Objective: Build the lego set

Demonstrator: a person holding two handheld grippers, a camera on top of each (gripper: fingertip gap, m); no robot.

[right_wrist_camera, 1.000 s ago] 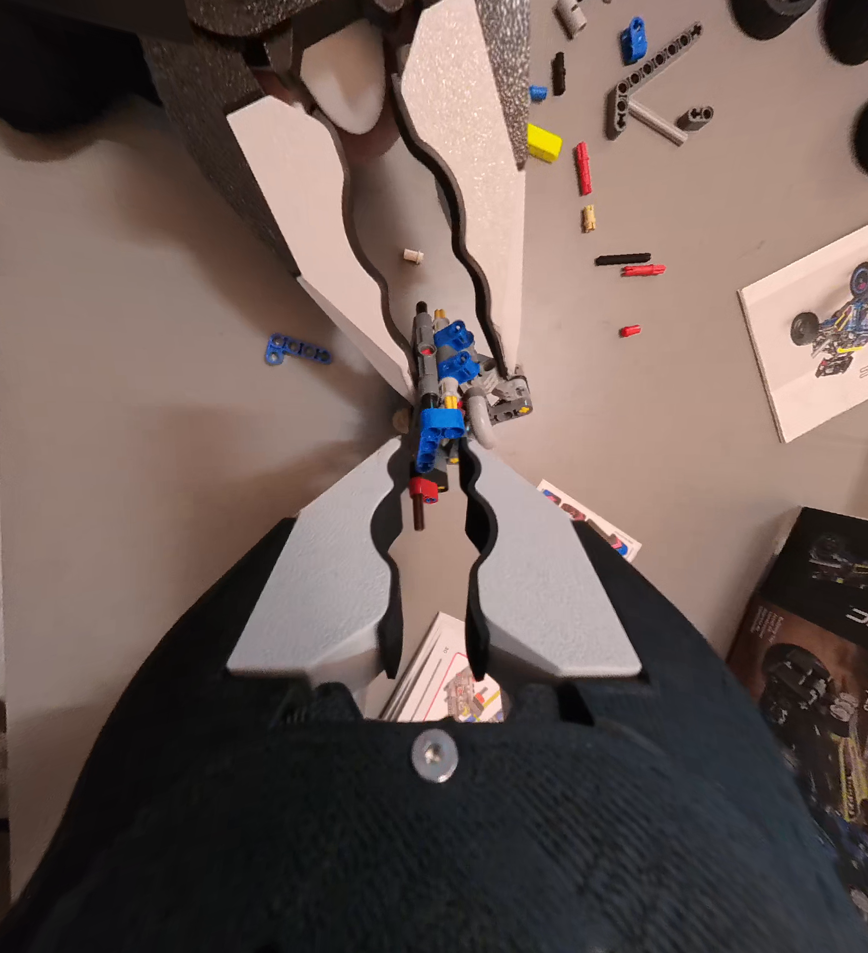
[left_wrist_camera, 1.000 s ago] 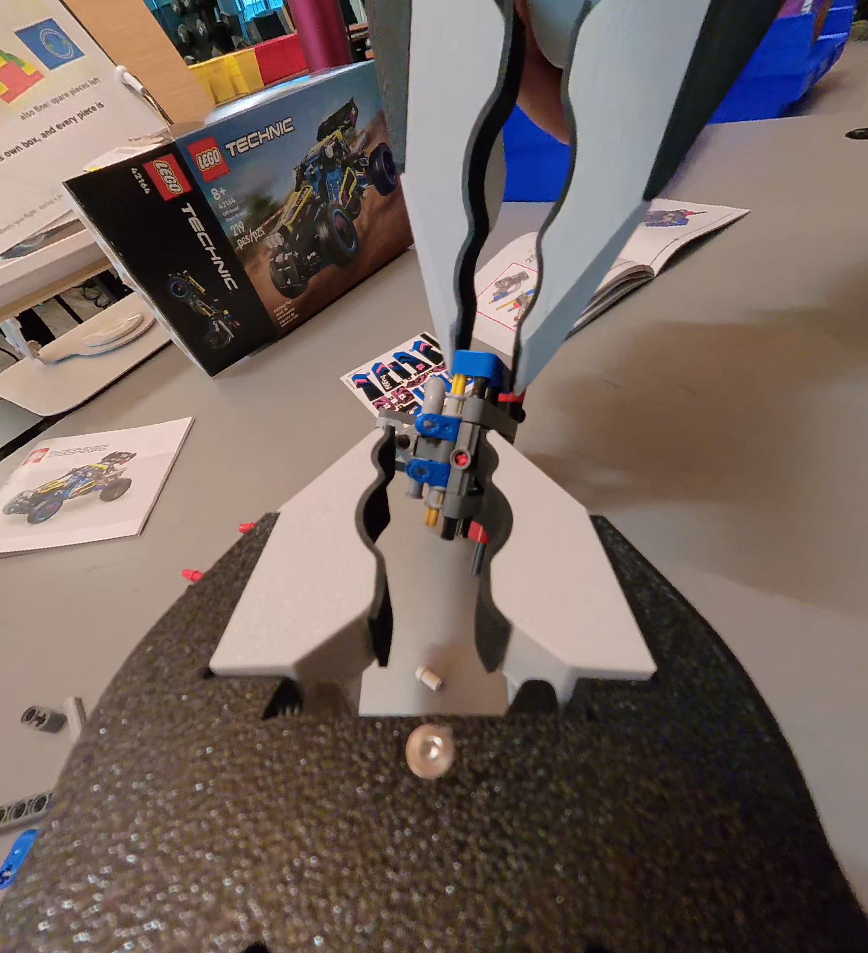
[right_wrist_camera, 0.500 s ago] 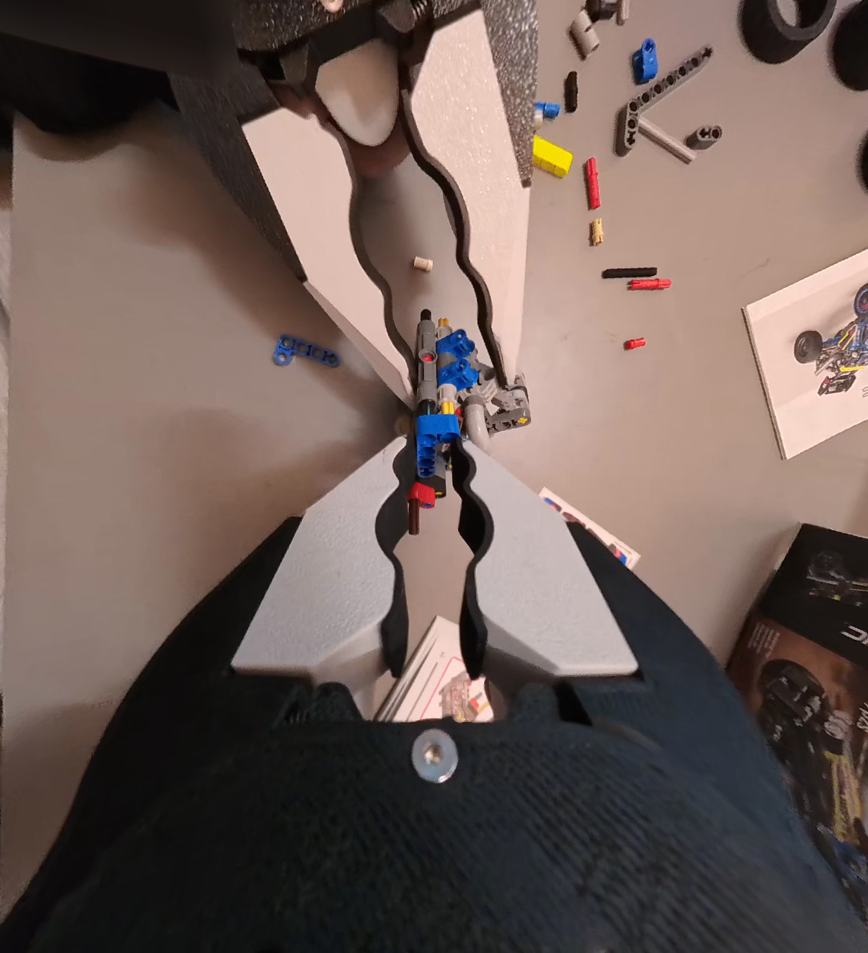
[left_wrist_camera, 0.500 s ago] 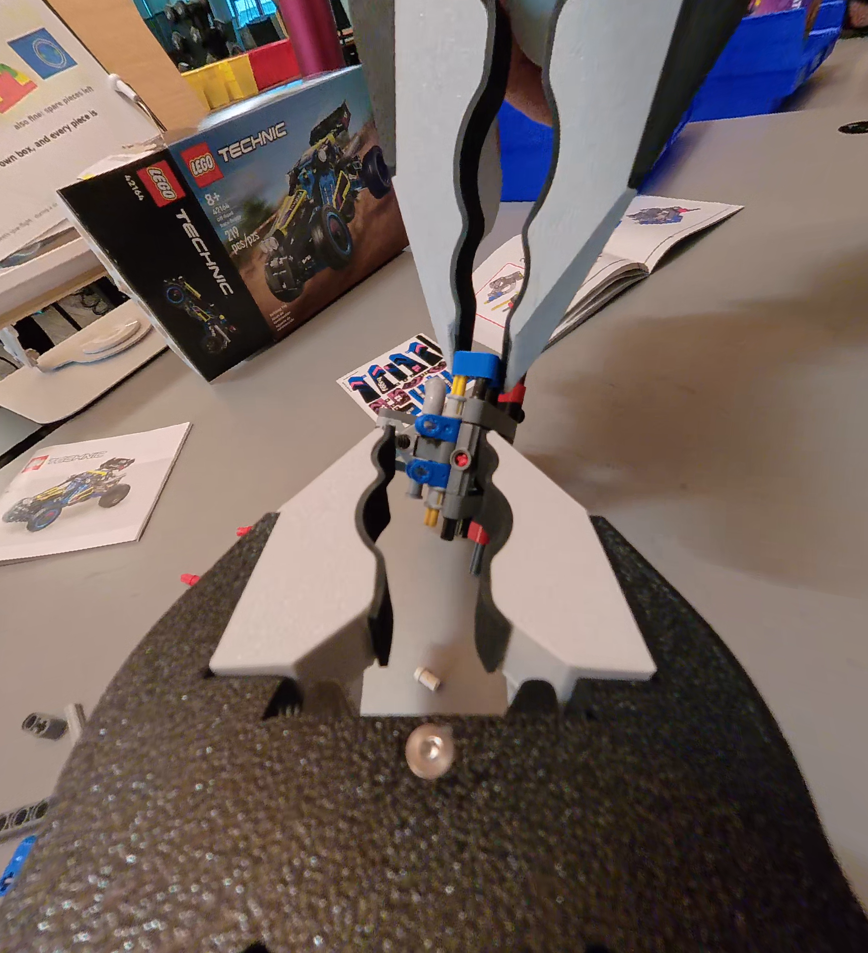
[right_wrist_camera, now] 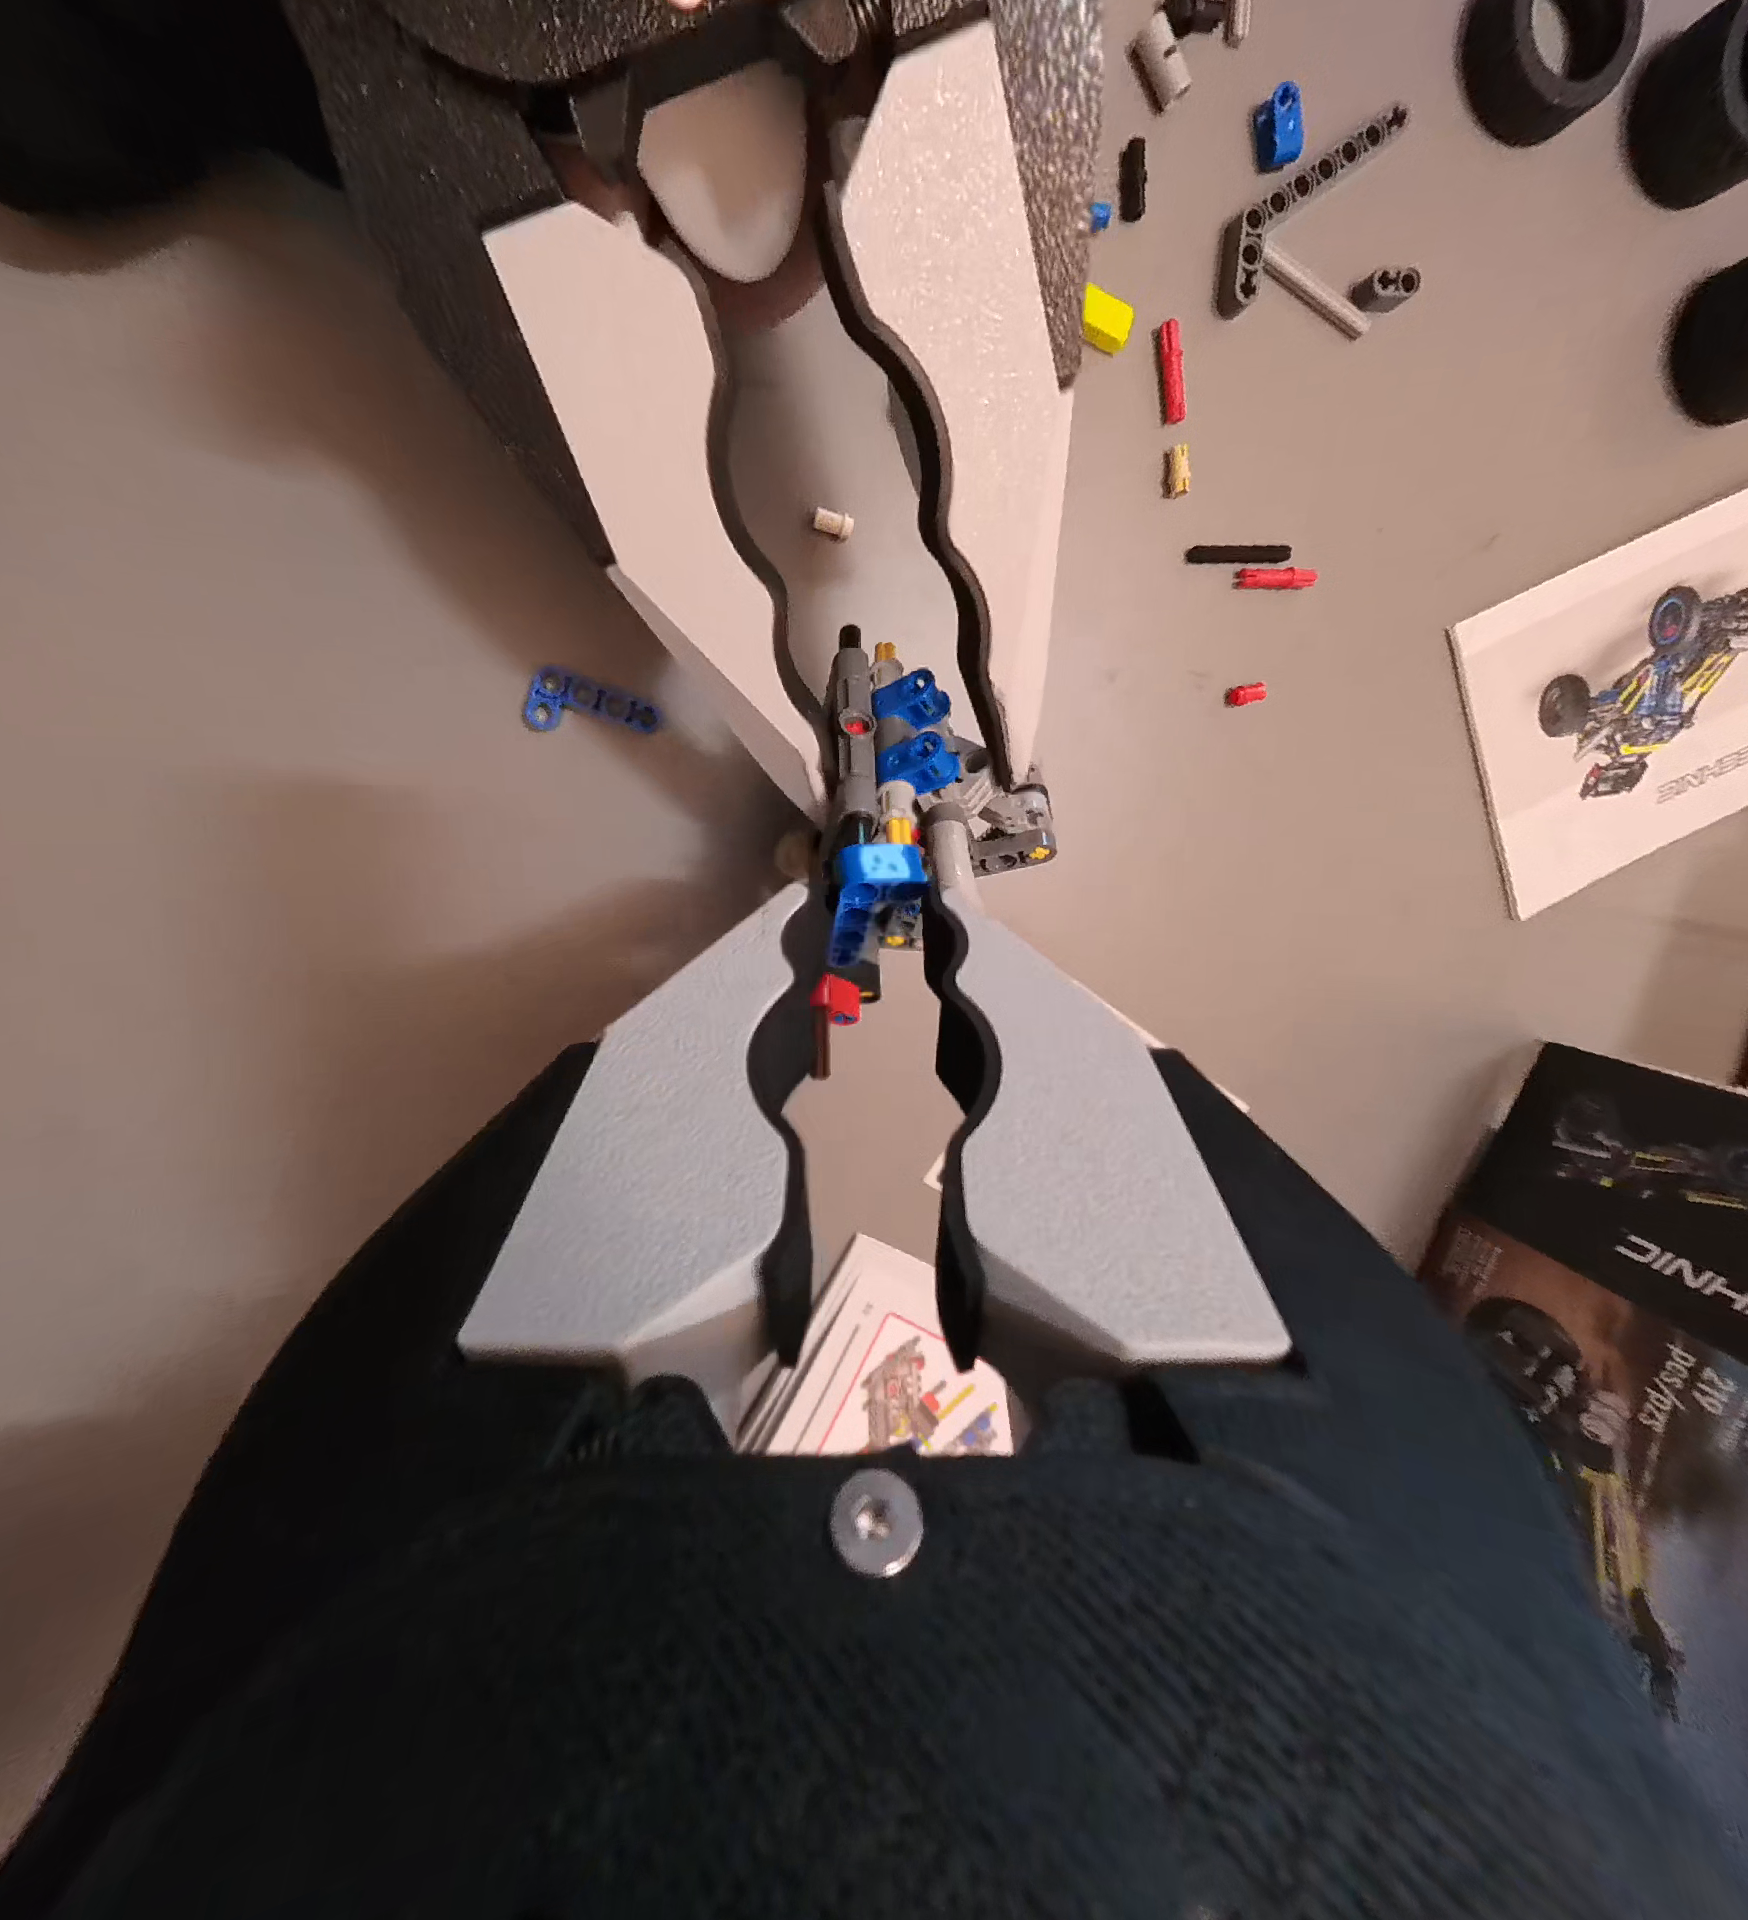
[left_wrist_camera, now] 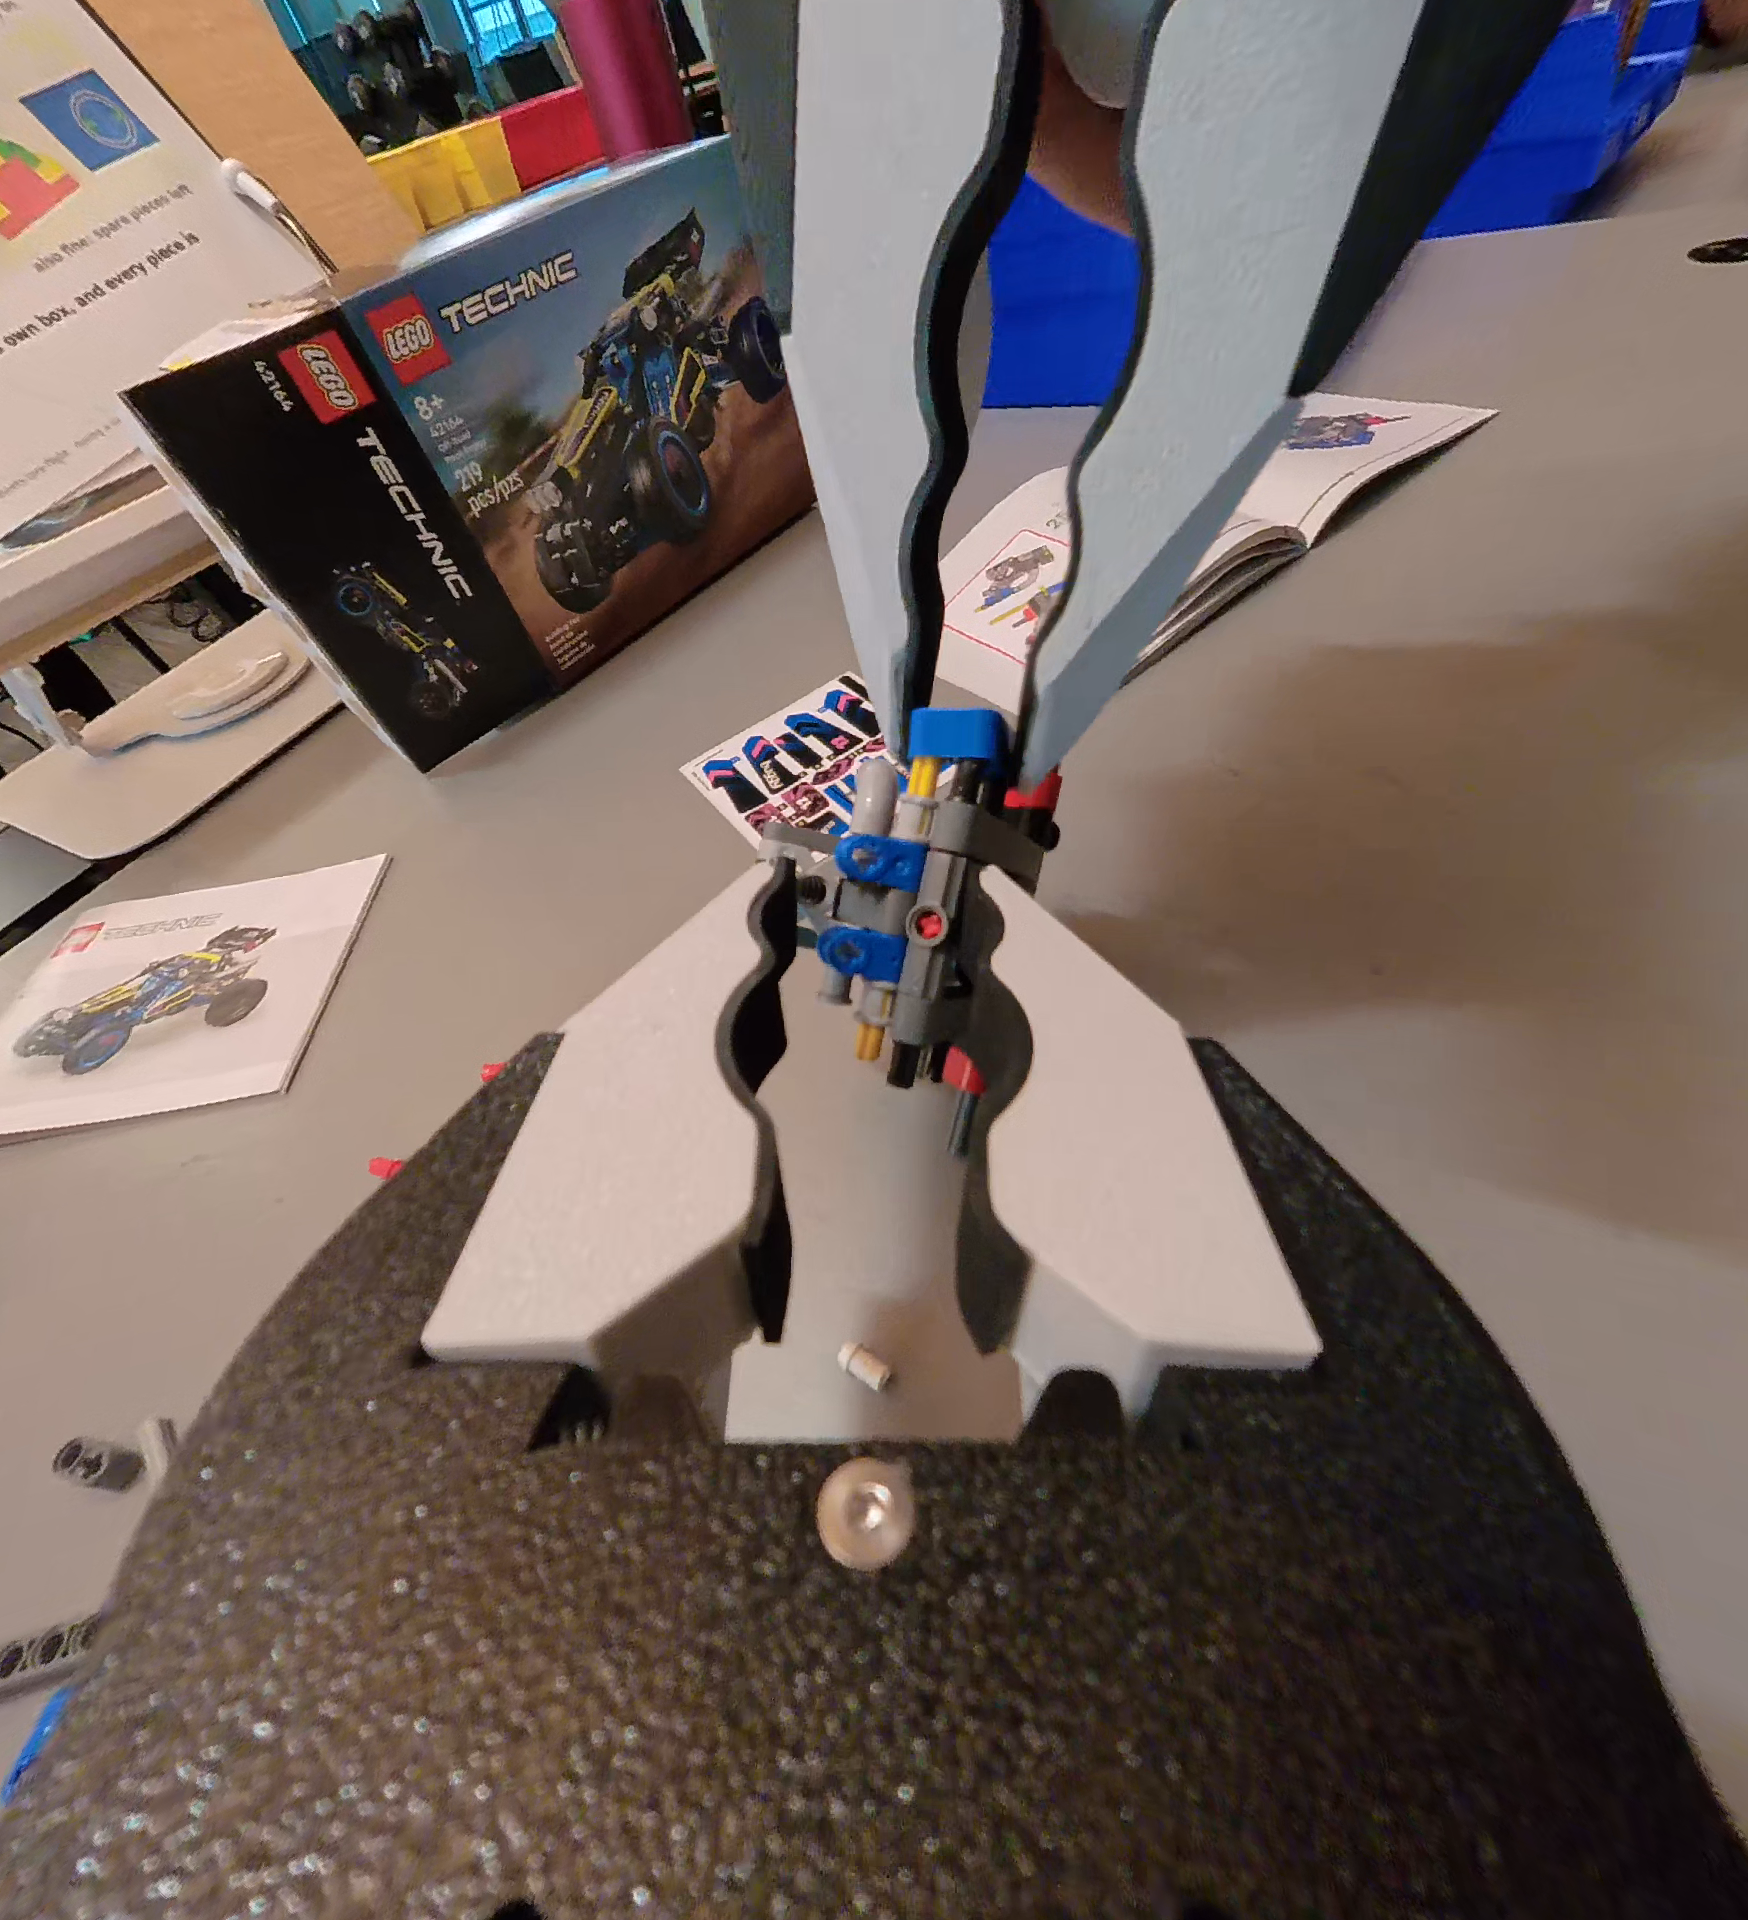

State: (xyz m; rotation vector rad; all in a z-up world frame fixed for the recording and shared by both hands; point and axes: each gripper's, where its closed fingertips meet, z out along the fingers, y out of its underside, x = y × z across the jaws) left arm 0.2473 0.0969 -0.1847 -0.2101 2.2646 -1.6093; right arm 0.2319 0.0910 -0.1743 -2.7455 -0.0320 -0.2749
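A small lego assembly (left_wrist_camera: 901, 914) of grey beams, blue connectors, yellow and black axles and red pins hangs above the grey table (left_wrist_camera: 1472, 935). My left gripper (left_wrist_camera: 885, 894) is shut on its lower grey part. My right gripper (right_wrist_camera: 875, 904) is shut on the blue block (right_wrist_camera: 875, 873) at its other end. In the left wrist view the right gripper (left_wrist_camera: 969, 727) comes down from above. In the right wrist view the left gripper (right_wrist_camera: 911, 779) reaches in from the top. The two sets of fingertips almost meet around the assembly (right_wrist_camera: 885, 769).
The set's box (left_wrist_camera: 496, 468), a closed booklet (left_wrist_camera: 153, 987), an open instruction book (left_wrist_camera: 1213, 540) and a sticker sheet (left_wrist_camera: 787, 758) lie on the table. Loose parts lie at the right: black tyres (right_wrist_camera: 1743, 114), an L beam (right_wrist_camera: 1296, 208), a yellow piece (right_wrist_camera: 1107, 315), red pins (right_wrist_camera: 1171, 369). A blue liftarm (right_wrist_camera: 589, 704) lies left. The tips of both grippers are at nearly the same place.
Both grippers keep their hold on the assembly. The pair has shifted only slightly over the table; the grip looks the same.
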